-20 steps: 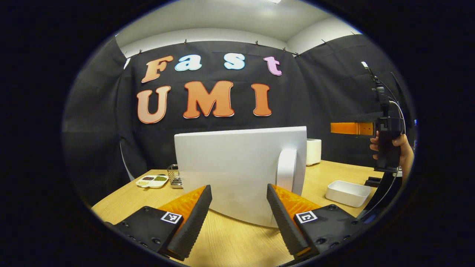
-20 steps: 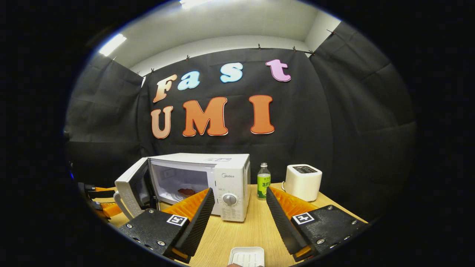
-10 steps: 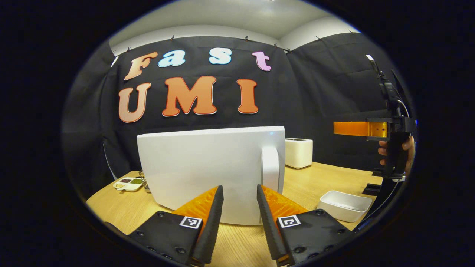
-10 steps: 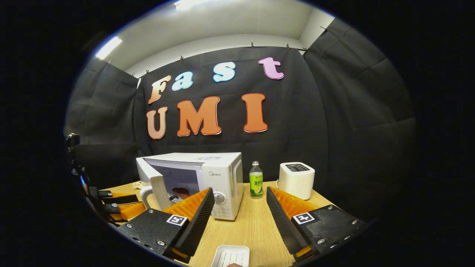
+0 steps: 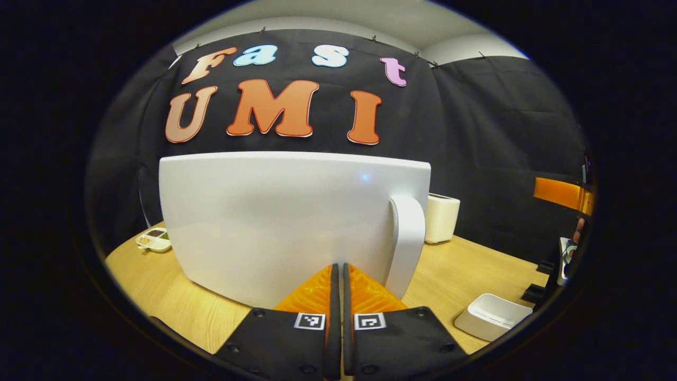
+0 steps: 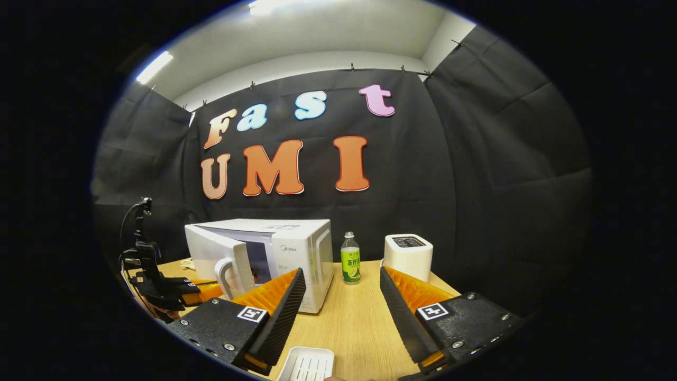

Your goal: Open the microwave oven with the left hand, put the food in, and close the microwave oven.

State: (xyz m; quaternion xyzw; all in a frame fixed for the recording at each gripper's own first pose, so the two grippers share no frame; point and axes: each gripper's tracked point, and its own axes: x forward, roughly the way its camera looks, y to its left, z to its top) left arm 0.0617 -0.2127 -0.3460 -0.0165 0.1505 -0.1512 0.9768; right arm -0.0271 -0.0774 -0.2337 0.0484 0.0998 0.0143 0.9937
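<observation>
Pressing toward the outer face of the microwave door (image 5: 275, 222), the left hand-held gripper (image 5: 338, 272) is seen with its fingers brought together, only a thin slit left between them and nothing held; whether the tips touch the door cannot be told. The door handle (image 5: 408, 238) stands just to the right of the tips. In the right gripper view the microwave (image 6: 288, 254) is seen on the desk (image 6: 354, 328) with its door partly ajar, the left hand-held gripper close beside the handle. The food inside is too hidden to be made out. The right hand-held gripper (image 6: 341, 312) is spread wide and empty, held above bare desk with a white tray (image 6: 308, 365) below it. A green bottle (image 6: 349, 259) and a white toaster (image 6: 407, 256) stand to the right of the microwave, apart from it, with open desk in front. Compared with half a second ago, the left fingers have been closed from a narrow gap, and the door has been swung further toward shut
</observation>
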